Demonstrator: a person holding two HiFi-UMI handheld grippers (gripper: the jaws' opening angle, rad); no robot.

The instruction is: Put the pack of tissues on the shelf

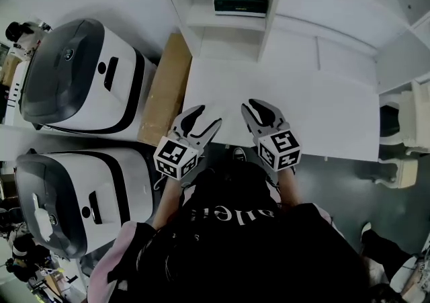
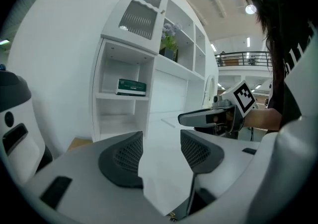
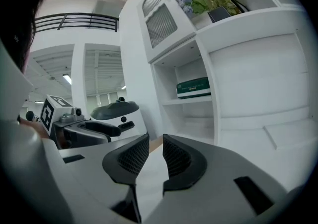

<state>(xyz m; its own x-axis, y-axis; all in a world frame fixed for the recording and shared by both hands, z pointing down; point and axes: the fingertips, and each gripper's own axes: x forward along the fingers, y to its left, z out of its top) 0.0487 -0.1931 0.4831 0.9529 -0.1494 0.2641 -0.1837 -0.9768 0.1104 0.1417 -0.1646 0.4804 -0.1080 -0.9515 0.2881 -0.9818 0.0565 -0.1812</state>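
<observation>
The dark green pack of tissues (image 1: 240,1) lies on the middle shelf of the white shelf unit (image 1: 195,23) at the table's far side; I also see the pack (image 2: 131,87) in the left gripper view and the pack (image 3: 194,88) in the right gripper view. Both grippers hover over the near edge of the white table (image 1: 316,107), far from the pack. My left gripper (image 1: 203,119) (image 2: 161,143) is open and empty. My right gripper (image 1: 261,112) (image 3: 155,143) has a narrow gap between its pads, with nothing in it.
Two large white-and-grey machines (image 1: 80,80) (image 1: 67,194) stand left of the table, with a brown cardboard piece (image 1: 164,87) between them and the table. A flower pot (image 3: 198,2) sits on an upper shelf. White furniture (image 1: 403,134) stands at the right.
</observation>
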